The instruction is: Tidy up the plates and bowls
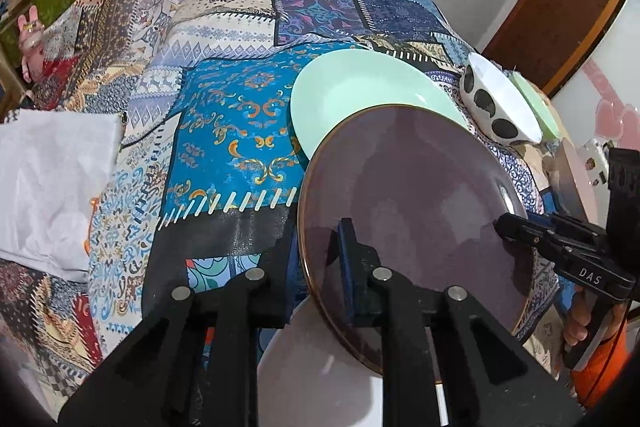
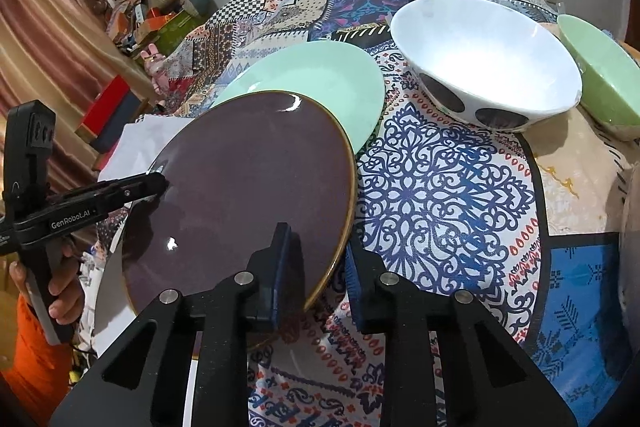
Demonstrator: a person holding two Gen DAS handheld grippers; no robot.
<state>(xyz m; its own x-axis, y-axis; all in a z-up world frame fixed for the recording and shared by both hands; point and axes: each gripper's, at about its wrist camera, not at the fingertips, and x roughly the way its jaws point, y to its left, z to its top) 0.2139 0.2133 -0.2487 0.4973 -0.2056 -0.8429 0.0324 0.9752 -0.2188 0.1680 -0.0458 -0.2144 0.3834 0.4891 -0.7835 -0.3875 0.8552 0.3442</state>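
Purple plate [image 2: 240, 195], gripped at opposite rims by left gripper [image 1: 316, 267] and right gripper [image 2: 316, 267], jaws closed on it, held tilted beside the mint plate [image 2: 316, 83]; probably mid-stacking, needing level lowering next.

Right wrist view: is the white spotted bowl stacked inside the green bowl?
No, the white spotted bowl sits on the tablecloth beside the green bowl, not inside it.

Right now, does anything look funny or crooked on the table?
Yes: the dark purple round plate is tilted up, its edge pinched by both the left hand-held gripper and the right hand-held gripper, overlapping the mint green plate.
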